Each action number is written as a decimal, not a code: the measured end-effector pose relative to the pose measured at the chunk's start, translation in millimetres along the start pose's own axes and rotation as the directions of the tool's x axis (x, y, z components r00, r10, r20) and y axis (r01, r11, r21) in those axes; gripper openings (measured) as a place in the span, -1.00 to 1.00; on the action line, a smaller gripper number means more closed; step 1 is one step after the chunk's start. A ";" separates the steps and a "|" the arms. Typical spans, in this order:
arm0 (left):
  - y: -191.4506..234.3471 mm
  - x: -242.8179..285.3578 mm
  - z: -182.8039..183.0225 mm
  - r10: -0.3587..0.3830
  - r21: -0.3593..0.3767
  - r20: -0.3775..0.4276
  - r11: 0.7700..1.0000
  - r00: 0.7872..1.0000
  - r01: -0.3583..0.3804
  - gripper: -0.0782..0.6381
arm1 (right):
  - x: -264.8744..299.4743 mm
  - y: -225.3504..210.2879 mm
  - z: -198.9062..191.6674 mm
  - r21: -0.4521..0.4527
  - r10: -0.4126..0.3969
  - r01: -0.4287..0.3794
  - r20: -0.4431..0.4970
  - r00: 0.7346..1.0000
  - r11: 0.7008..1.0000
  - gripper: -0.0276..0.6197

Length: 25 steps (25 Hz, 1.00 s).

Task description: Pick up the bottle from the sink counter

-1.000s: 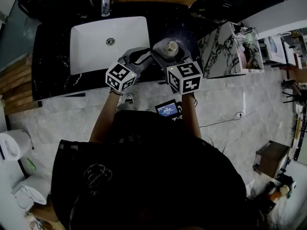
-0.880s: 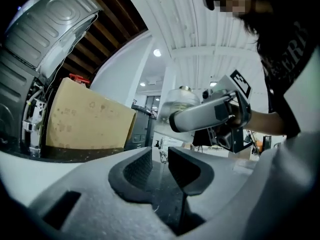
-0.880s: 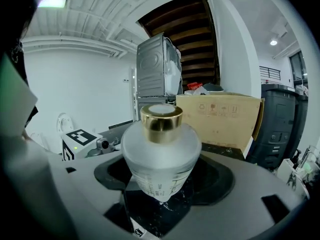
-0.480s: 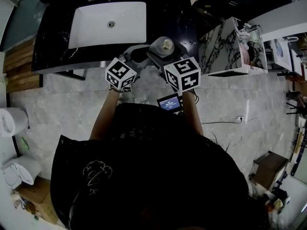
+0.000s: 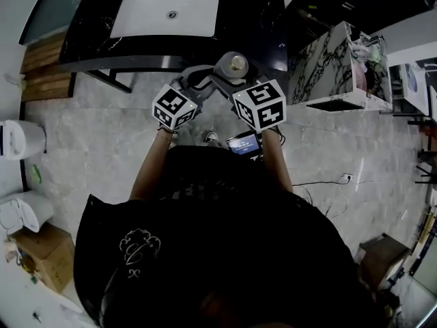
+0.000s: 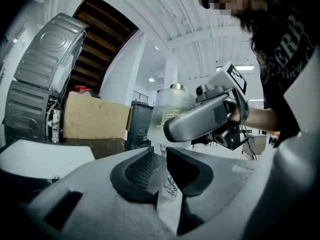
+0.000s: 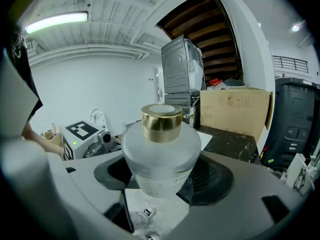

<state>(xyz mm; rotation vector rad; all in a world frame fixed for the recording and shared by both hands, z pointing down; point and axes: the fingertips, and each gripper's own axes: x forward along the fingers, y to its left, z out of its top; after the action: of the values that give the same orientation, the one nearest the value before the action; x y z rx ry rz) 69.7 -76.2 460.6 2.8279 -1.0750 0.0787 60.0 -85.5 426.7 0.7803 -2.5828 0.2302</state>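
Observation:
A frosted glass bottle point(image 5: 236, 63) with a gold cap sits between the jaws of my right gripper point(image 5: 228, 75), which is shut on its body. In the right gripper view the bottle point(image 7: 161, 154) stands upright and fills the middle, pinched in the gripper point(image 7: 162, 178). It hangs off the black sink counter point(image 5: 256, 19), just past the counter's front edge. My left gripper point(image 5: 202, 79) points at the bottle from the left, jaws nearly together with nothing between them. From the left gripper view point(image 6: 156, 166) the bottle point(image 6: 170, 106) shows beyond, clamped by the right gripper's grey finger.
The white sink basin point(image 5: 140, 16) lies in the counter at the top. A marble-patterned cabinet point(image 5: 328, 67) stands to the right. White fixtures point(image 5: 15, 139) and a cardboard box point(image 5: 41, 251) are at the left. A small lit screen point(image 5: 240, 143) sits below the grippers.
Both grippers and the bottle have drawn back from the counter; the sink has slid toward the top of the head view. The bottle, earlier over the counter, now hangs past its front edge.

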 end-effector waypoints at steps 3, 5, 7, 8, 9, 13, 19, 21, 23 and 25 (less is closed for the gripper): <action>-9.3 -8.7 -0.4 0.014 0.015 -0.015 1.000 1.000 -0.013 -0.53 | -7.4 10.8 -1.9 -0.004 0.007 -0.007 0.014 1.000 1.000 0.08; -14.2 -13.2 -1.1 0.017 0.011 -0.014 1.000 1.000 -0.017 -0.53 | -11.7 16.5 -2.9 -0.011 0.000 0.001 0.019 1.000 1.000 0.08; -18.9 -17.4 -0.3 0.011 -0.003 -0.003 1.000 1.000 -0.011 -0.53 | -15.3 21.9 -3.4 -0.018 -0.010 0.010 0.021 1.000 1.000 0.08; -20.7 -19.9 0.4 0.004 -0.008 0.002 1.000 1.000 -0.004 -0.53 | -16.6 24.8 -3.0 -0.020 -0.013 0.014 0.022 1.000 1.000 0.08; -22.1 -22.8 1.2 -0.003 -0.008 0.004 1.000 1.000 0.003 -0.53 | -17.6 27.9 -2.3 -0.019 -0.017 0.017 0.024 1.000 1.000 0.08; -27.8 -39.0 1.7 -0.037 0.028 -0.018 0.999 0.999 0.037 -0.53 | -19.2 45.2 -1.3 -0.011 -0.042 0.043 0.025 0.999 0.999 0.08; -31.2 -81.8 -2.1 -0.068 0.029 -0.019 0.997 0.997 0.069 -0.53 | -13.2 86.0 0.5 0.026 -0.093 0.092 0.030 0.995 0.995 0.08; -34.4 -100.2 -5.8 -0.078 0.024 -0.023 0.997 0.997 0.079 -0.54 | -10.6 104.2 -1.2 0.039 -0.103 0.102 0.026 0.994 0.994 0.08; -37.1 -118.6 -8.9 -0.089 0.023 -0.025 0.996 0.996 0.090 -0.55 | -7.8 122.6 -1.6 0.045 -0.112 0.111 0.026 0.993 0.993 0.08; -38.9 -137.5 -11.8 -0.097 0.024 -0.025 0.995 0.995 0.098 -0.55 | -4.3 141.4 -1.6 0.050 -0.119 0.117 0.031 0.992 0.992 0.08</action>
<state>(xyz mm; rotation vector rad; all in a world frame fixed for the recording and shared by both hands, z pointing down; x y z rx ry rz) -7.3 44.7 456.6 2.8886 -0.9361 0.1171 -15.4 34.1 421.5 0.9589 -2.5598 0.2457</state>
